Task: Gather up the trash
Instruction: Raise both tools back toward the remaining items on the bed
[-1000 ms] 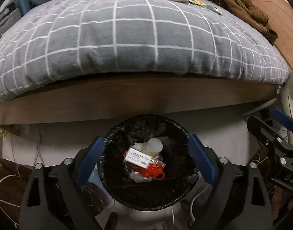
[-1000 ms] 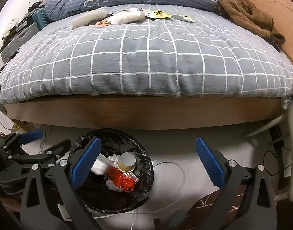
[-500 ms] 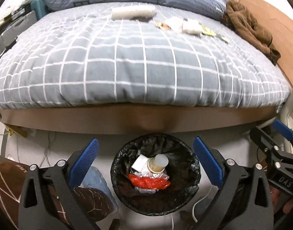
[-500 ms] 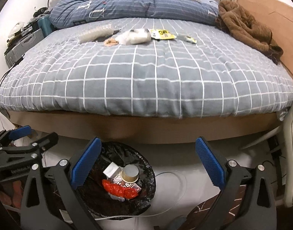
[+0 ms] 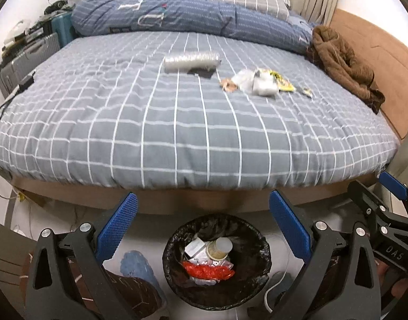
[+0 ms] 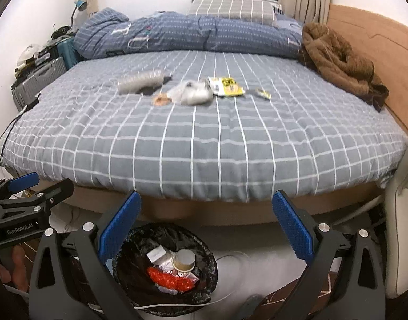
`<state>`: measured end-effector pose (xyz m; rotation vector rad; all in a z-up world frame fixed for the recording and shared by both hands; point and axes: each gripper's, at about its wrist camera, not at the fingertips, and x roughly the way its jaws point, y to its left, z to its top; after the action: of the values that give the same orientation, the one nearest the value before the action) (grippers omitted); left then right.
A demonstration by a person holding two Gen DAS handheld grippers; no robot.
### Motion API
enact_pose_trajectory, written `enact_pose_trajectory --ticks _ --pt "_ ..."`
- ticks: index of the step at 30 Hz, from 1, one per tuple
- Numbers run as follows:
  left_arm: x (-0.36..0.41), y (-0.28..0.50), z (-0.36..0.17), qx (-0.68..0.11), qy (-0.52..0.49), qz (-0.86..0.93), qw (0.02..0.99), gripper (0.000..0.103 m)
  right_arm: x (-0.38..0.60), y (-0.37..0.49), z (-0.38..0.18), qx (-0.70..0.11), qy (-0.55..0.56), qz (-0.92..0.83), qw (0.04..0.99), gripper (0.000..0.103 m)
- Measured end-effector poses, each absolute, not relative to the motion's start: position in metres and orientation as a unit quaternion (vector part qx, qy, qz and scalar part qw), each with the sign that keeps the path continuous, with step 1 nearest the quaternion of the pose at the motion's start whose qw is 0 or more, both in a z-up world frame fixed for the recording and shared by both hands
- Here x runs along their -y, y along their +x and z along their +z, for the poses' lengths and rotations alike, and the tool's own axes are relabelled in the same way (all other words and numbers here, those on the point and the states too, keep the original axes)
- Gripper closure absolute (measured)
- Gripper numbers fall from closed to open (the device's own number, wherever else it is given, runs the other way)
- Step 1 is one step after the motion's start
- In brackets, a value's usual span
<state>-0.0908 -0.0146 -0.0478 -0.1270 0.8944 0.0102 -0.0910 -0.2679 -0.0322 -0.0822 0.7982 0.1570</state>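
Wide-open right gripper [image 6: 205, 225] with empty jaws hangs above a black-lined trash bin [image 6: 124, 256] on the floor beside the bed [image 6: 204, 144], wrappers [image 6: 193, 93] lying mid-bed.

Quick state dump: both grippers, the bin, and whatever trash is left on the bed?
left gripper: open, holding nothing
right gripper: open, holding nothing
trash bin: upright on the floor, black liner, partly filled
red wrapper: inside the bin
clear plastic sleeve: lying on the bed
crumpled clear bag: on the bed
yellow packet: flat on the bed
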Motion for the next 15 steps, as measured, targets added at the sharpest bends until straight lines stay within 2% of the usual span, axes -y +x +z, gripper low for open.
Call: enact_pose_trajectory --ticks 8,15 --pt "0.005 -0.078 -0.023 -0.413 -0.066 0.015 0.908 0.006 0.267 -0.079 -0.002 -0.361 -0.033 0.076 0.929 0.008" --pt "-0.005 -0.052 -0.02 -0.415 -0.063 0.022 0.907 0.006 0.262 -0.054 -0.002 -0.363 -0.031 0.081 0.928 0.008"
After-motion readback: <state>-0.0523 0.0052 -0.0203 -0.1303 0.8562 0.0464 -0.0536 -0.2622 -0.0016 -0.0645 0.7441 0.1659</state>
